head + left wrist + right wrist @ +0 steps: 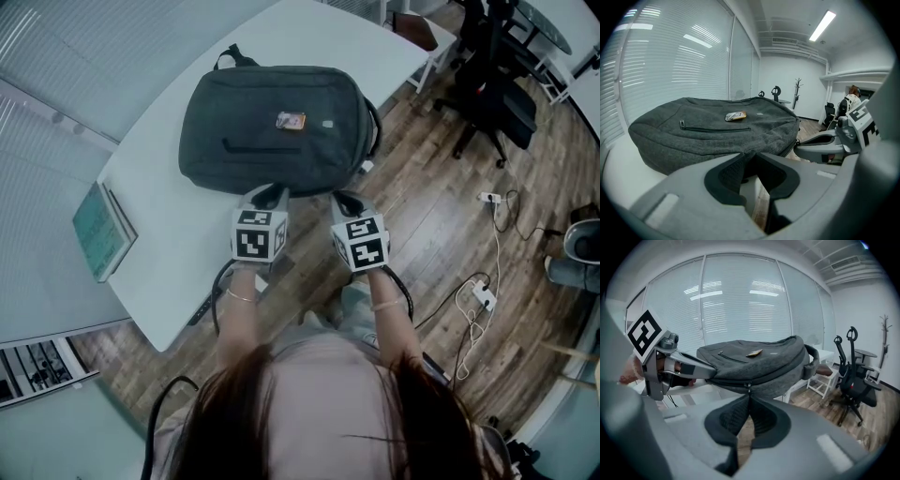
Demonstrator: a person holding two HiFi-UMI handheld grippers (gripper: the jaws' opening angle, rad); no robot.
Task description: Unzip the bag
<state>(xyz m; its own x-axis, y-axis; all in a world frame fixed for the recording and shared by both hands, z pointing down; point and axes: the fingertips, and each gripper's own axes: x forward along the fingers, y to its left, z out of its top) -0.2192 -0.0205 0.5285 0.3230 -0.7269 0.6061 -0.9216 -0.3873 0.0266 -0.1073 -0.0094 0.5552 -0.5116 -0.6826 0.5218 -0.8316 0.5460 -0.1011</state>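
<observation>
Two handheld grippers meet the near edge of a dark grey backpack, which lies flat on a white table with its front pocket facing up. The left gripper has its jaws narrow, pinching the fabric of the backpack's near edge. Just beside it, the right gripper has its jaws closed almost together on the small zipper pull at the seam. A teal book lies on the table's left part, well apart from the backpack.

light: bright, ceiling strip | edges: fisheye-warped, dark corners | focus: mostly sharp
</observation>
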